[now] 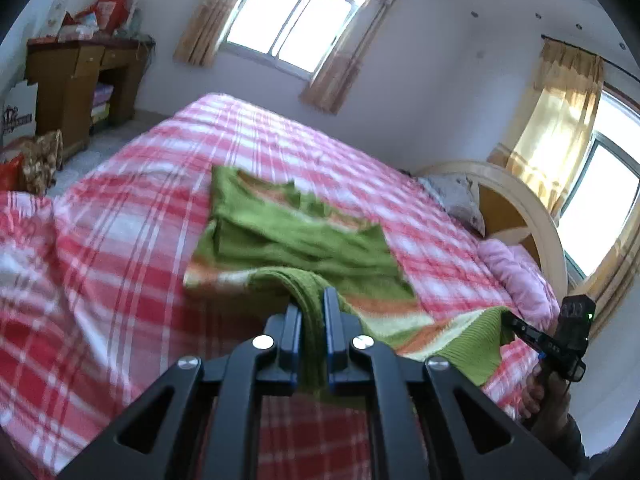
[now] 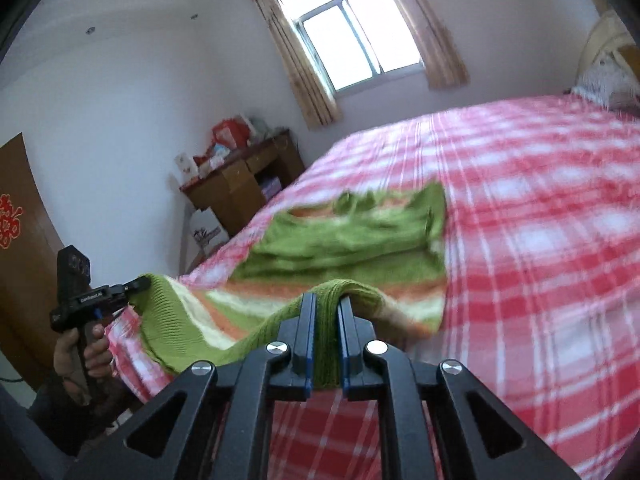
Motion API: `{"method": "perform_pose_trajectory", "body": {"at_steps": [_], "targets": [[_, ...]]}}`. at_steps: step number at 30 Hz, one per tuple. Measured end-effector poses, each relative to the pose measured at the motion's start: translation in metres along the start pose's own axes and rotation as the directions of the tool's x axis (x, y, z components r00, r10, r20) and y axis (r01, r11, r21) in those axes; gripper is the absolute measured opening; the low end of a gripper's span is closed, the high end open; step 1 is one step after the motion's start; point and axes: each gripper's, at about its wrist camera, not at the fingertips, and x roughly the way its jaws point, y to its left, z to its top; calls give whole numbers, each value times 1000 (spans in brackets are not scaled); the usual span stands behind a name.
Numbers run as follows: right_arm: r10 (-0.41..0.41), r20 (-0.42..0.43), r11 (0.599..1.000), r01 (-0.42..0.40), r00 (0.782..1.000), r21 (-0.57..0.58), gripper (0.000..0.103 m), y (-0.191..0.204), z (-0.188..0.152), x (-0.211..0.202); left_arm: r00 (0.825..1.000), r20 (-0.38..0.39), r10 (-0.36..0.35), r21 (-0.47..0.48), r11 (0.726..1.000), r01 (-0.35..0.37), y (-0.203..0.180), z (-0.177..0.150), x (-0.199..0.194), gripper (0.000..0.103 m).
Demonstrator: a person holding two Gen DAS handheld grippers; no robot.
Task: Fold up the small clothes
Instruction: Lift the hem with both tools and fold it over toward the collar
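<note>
Two tools, two corners, one hem. The left tool (image 1: 312, 304) is pinched tight on the green ribbed edge of the sweater (image 1: 296, 236), knit bunched between its jaws, and the right tool (image 2: 326, 308) is clamped just the same on the hem's other end. From the left wrist view the right tool (image 1: 516, 322) shows off to the side with a hand (image 1: 538, 392) on its grip; from the right wrist view the left tool (image 2: 134, 286) is biting its corner too.

The sweater lies across the plaid bed (image 1: 120, 208): its far part flat, sleeves tucked in, while the striped near end lifts off the cover and hangs between the two grips.

This looks like the bottom-up fold, so here's what matters. Keep both tools level with each other so the hem stays straight, and keep a little tension between them, since that middle stretch is sagging. Carry the hem forward over the body, high enough that the loose knit doesn't drag the tucked sleeves out. Lay it down square near the collar (image 1: 304, 200), then let go. Knit is stretchy, so pull gently.
</note>
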Motion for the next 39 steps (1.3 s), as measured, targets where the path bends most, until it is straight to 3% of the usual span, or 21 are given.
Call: {"method": "perform_pose_trajectory", "body": {"at_steps": [11, 22, 31, 37, 39], "targets": [[-18, 86, 1000, 18, 996, 0, 8, -26, 96, 41, 997, 74, 26, -36, 999, -24, 7, 78, 49, 9], [-111, 40, 994, 111, 993, 18, 8, -76, 168, 127, 994, 55, 98, 53, 994, -100, 14, 153, 142, 9], [-156, -113, 985, 163, 981, 55, 8, -132, 176, 231, 974, -89, 207, 50, 978, -203, 58, 145, 240, 9], [-200, -202, 978, 206, 959, 11, 8, -154, 174, 290, 959, -150, 242, 10, 970, -244, 89, 139, 274, 9], [-209, -219, 977, 215, 953, 5, 8, -158, 175, 304, 952, -164, 258, 5, 966, -260, 92, 139, 280, 15]]}}
